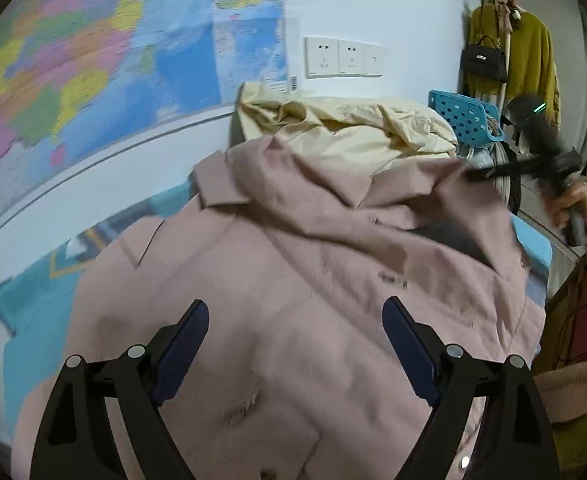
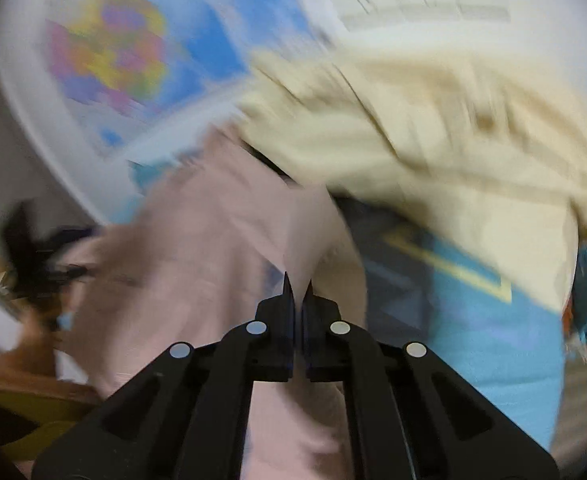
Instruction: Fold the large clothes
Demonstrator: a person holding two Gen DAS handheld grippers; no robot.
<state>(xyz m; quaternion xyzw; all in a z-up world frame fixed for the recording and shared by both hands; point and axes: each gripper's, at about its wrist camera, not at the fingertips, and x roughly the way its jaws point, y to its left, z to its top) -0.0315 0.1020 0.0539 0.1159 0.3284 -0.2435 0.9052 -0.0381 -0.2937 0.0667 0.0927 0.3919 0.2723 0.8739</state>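
A pink coat [image 1: 293, 300] is pinched by the right hand-held gripper [image 2: 298, 280] for folding, while the left hand-held gripper [image 1: 295, 312] is spread wide above it.

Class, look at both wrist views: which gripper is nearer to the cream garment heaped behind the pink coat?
Right. The right gripper reaches the pink coat at its far edge, right beside the cream garment. The left gripper hangs over the coat's near part.

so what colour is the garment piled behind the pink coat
Cream garment, clearest in the left wrist view.
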